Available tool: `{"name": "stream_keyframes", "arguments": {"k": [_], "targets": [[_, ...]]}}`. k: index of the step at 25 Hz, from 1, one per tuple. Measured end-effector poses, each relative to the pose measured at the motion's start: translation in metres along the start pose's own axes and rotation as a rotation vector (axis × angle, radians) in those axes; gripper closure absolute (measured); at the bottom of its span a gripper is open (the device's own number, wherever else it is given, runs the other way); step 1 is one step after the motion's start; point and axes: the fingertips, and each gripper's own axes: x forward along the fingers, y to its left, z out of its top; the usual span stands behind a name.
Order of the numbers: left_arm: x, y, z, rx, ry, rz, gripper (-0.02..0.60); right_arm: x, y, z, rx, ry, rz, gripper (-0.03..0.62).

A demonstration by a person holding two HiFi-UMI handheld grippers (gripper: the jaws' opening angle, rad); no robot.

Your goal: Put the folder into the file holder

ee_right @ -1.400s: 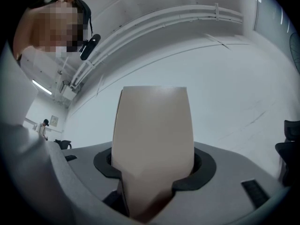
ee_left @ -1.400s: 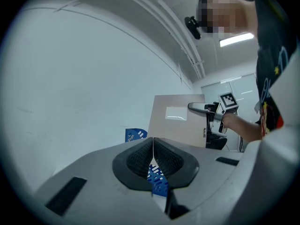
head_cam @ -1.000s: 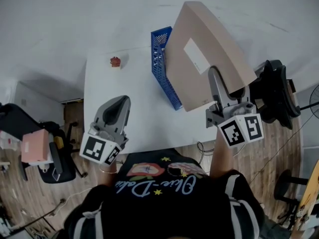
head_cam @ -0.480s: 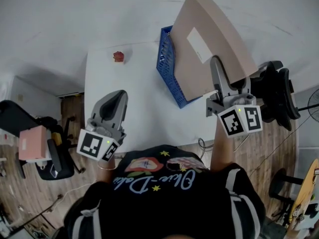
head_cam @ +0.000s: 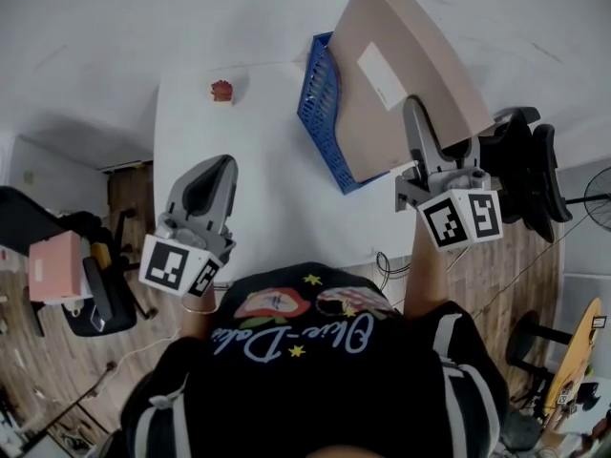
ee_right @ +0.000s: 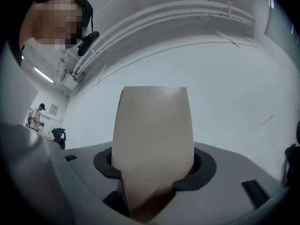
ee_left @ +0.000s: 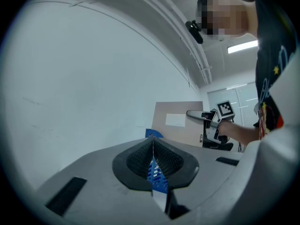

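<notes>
Over right part of surface (head_cam: 258, 194), pinches near end of folder (head_cam: 382, 84) in right hand-held gripper (head_cam: 415, 120), tipped slightly upward; holds it upright over right side of holder (head_cam: 320, 103). Hovers left hand-held gripper (head_cam: 221, 168) level at near left, pressed together, empty. Leaves bare surface between them, red bit (head_cam: 221, 90) near far edge.

The head view looked steeply down on the blue plastic mesh file holder (head_cam: 317, 113). The left gripper view shared it, facing level from farther off. The right gripper view sat close against the tan cardboard folder (ee_right: 152, 139).
</notes>
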Motion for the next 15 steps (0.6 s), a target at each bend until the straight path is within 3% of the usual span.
{"name": "stream_keyframes", "arguments": {"k": [15], "targets": [[0.0023,-0.0024,-0.0018,-0.004,0.001,-0.009,0.577,0.0002,-0.0034,-0.0027,-0.014,0.008,0.02,0.336]]}}
